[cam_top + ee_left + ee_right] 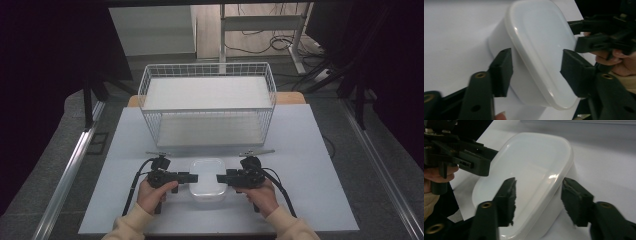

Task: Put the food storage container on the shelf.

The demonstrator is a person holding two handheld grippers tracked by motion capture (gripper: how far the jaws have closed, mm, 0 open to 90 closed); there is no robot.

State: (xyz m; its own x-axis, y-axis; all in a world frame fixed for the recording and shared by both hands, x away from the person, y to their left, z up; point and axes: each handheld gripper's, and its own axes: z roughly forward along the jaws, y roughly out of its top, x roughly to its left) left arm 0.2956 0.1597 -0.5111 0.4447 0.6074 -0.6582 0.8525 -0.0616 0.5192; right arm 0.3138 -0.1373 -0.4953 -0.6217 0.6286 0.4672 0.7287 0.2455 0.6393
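A white lidded plastic container sits on the table near the front edge, between the two hands. My left gripper is at its left side and my right gripper at its right side, facing each other. In the left gripper view the container lies between the spread jaws of my left gripper, one finger beside its wall and the other over the lid. In the right gripper view my right gripper is open in the same way across the rim of the container. Neither touches it.
A white wire basket with a white floor stands just behind the container on the pale table top. Two thin metal rods lie in front of the basket. The opposite gripper shows beyond the container in each gripper view.
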